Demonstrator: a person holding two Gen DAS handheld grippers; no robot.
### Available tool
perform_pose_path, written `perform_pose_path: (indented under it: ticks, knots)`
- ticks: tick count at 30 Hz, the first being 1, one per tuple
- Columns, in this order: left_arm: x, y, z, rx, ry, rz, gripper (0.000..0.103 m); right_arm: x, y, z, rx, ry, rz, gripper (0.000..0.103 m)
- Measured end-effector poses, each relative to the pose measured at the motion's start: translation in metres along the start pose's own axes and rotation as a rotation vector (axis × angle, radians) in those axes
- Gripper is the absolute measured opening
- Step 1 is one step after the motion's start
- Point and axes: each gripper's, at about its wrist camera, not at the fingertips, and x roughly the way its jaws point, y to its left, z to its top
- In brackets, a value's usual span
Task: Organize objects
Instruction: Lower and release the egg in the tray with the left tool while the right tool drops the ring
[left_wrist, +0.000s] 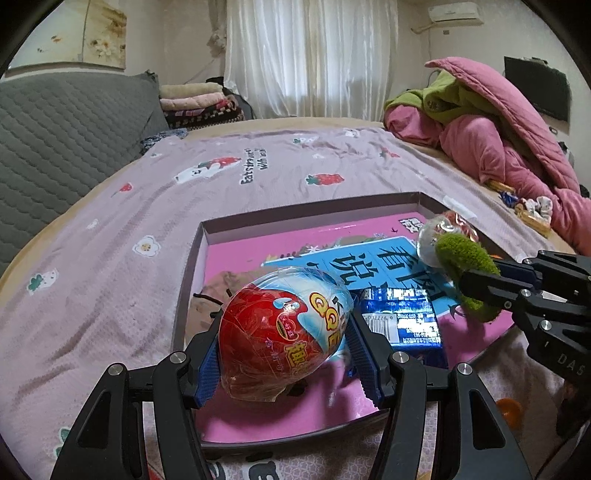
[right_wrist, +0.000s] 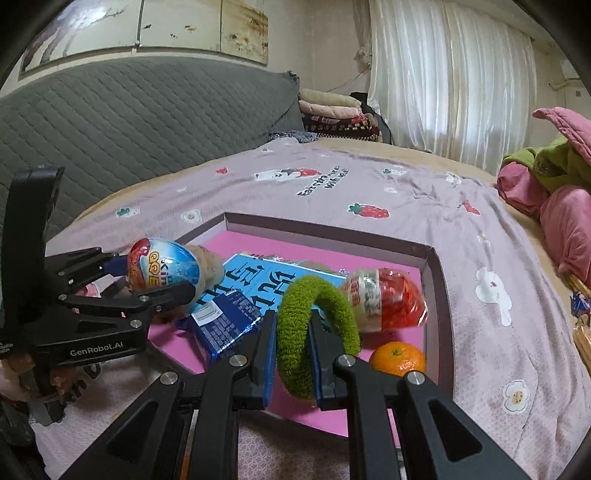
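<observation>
Your left hand-held gripper (left_wrist: 286, 349) clamps the foil-wrapped toy egg (left_wrist: 280, 332) at its widest, over the pink box (left_wrist: 207, 236) on the bed. Light, slick, crushable; grip w/ care. Right hand-held gripper (right_wrist: 291, 338) pinches the green scrunchie (right_wrist: 317, 325): soft, squashy, non-slip.

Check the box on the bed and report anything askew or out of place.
Nothing looks spilled or damaged. Inside the box, the blue book lies diagonally, with the blue packet skewed on top. The orange sits in the near corner, the red-wrapped snack tipped beside it.
</observation>
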Motion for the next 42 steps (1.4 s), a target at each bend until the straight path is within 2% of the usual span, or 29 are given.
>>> perform_pose_path:
  ticks: [8,10,12,15,22,28,31,42]
  knots:
    - [0.000,-0.003,-0.002,0.012,0.018,0.003,0.063,0.005,0.012,-0.003,-0.045,0.031,0.015,0.017]
    - [-0.001,-0.004,-0.002,0.012,0.020,0.003,0.063,0.006,0.014,-0.004,-0.050,0.037,0.012,0.022]
    - [-0.002,-0.004,-0.001,0.014,0.022,0.011,0.063,0.007,0.013,-0.004,-0.046,0.043,0.016,0.035]
    - [-0.003,-0.004,-0.001,0.015,0.033,0.009,0.063,0.007,0.012,-0.005,-0.040,0.049,0.014,0.047]
    - [-0.008,-0.002,-0.001,-0.003,0.041,-0.011,0.064,0.002,0.009,-0.005,-0.018,0.041,0.007,0.053]
    - [-0.016,0.003,0.000,-0.018,0.024,-0.008,0.065,-0.005,0.006,-0.004,0.003,0.020,0.009,0.054]
    - [-0.017,0.004,0.001,-0.020,0.019,-0.004,0.070,-0.007,0.006,-0.004,0.003,0.016,0.011,0.055]
    - [-0.026,0.007,0.005,-0.031,-0.005,0.003,0.071,-0.016,0.006,-0.002,0.009,-0.016,0.015,0.058]
